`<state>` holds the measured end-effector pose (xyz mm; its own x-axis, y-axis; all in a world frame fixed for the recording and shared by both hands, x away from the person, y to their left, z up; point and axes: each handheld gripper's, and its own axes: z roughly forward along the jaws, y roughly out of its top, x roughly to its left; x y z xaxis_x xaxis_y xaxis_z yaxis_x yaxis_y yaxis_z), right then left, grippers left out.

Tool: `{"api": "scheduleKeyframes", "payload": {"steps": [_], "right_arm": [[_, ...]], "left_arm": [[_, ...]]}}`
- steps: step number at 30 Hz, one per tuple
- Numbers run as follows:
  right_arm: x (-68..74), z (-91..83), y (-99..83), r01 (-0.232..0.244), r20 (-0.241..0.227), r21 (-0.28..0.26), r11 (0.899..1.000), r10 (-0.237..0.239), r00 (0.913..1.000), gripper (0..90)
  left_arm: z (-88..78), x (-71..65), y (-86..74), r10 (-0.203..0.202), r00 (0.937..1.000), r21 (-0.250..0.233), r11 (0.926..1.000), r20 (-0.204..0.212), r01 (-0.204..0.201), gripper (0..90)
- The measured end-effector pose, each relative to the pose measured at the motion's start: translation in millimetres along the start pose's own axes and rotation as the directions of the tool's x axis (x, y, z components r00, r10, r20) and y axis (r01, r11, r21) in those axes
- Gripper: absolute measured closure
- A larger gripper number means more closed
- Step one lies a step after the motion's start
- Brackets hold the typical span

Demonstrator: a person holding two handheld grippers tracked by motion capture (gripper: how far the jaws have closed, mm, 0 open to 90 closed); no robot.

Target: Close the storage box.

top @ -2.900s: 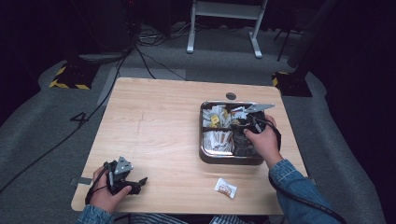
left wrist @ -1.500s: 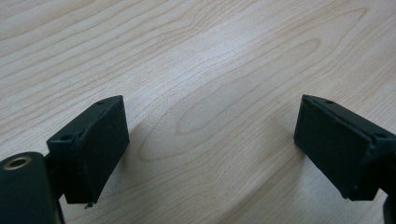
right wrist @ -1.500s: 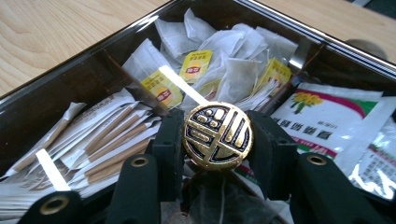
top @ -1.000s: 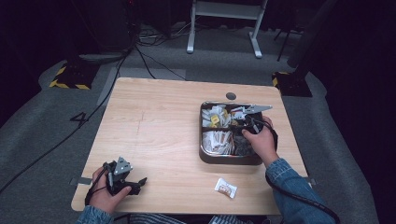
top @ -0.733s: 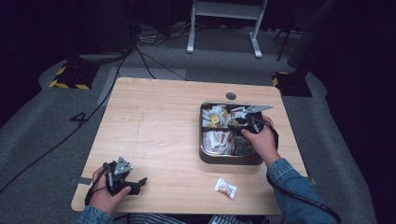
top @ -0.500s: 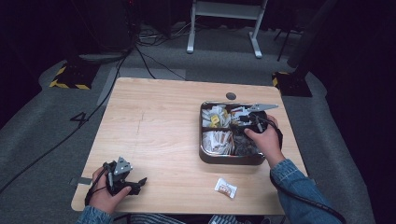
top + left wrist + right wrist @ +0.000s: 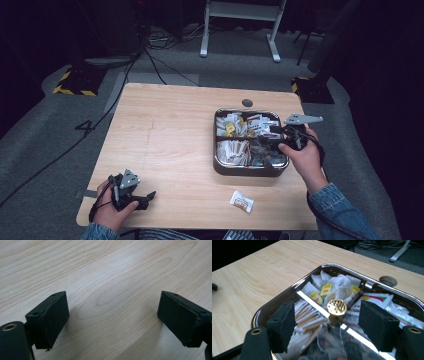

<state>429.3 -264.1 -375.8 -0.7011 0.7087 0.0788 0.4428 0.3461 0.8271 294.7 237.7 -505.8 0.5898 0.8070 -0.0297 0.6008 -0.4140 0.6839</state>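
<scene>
A metal tray (image 7: 245, 171) with compartments sits at the right of the wooden table (image 7: 165, 135). It holds tea bags (image 7: 325, 290), paper sticks (image 7: 308, 318) and sachets. A gold knob (image 7: 337, 307) rises from the tray's centre divider. My right gripper (image 7: 274, 134) hovers over the tray's right side, pointing left. Its jaws stand open (image 7: 328, 316) with nothing between the pads. My left gripper (image 7: 146, 196) rests low at the table's near left corner, open (image 7: 112, 312) over bare wood.
A small white packet (image 7: 242, 201) lies on the table in front of the tray. A round cable hole (image 7: 247, 103) is behind the tray. Cables (image 7: 150, 55) and a white stand base (image 7: 240, 15) are on the floor beyond the table.
My right gripper has shifted a little to the right over the tray, towards its right edge. The left gripper has stayed put.
</scene>
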Motion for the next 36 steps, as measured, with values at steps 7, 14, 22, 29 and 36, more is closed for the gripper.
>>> {"api": "scheduleKeyframes", "payload": {"steps": [7,14,22,29,36], "right_arm": [[-1.0,-40.6,-22.4,-0.014,0.023,-0.009,1.000,0.014,0.9996,26.5],[-6.6,-69.5,-48.7,-0.040,0.053,-0.006,0.999,0.040,0.9978,24.8],[-9.4,-84.2,-78.3,-0.101,0.048,0.074,0.992,0.097,0.9941,24.7],[-10.3,-84.3,-108.1,-0.107,0.053,0.074,0.992,0.103,0.9933,19.2],[-11.9,-75.9,-140.3,-0.115,0.069,0.077,0.990,0.109,0.9916,18.3]], "left_arm": [[0.2,0.8,0.3,-0.001,1.0000,0.001,1.0000,0.000,0.001,10.5],[0.2,0.8,0.3,-0.001,1.0000,0.001,1.0000,0.000,0.001,10.5],[0.8,1.4,0.7,0.001,1.0000,-0.004,1.0000,0.000,-0.001,10.5],[0.9,1.8,0.9,0.003,1.0000,-0.003,1.0000,0.001,-0.003,10.5],[1.1,2.0,1.1,0.002,1.0000,-0.002,1.0000,0.001,-0.002,10.4]]}}
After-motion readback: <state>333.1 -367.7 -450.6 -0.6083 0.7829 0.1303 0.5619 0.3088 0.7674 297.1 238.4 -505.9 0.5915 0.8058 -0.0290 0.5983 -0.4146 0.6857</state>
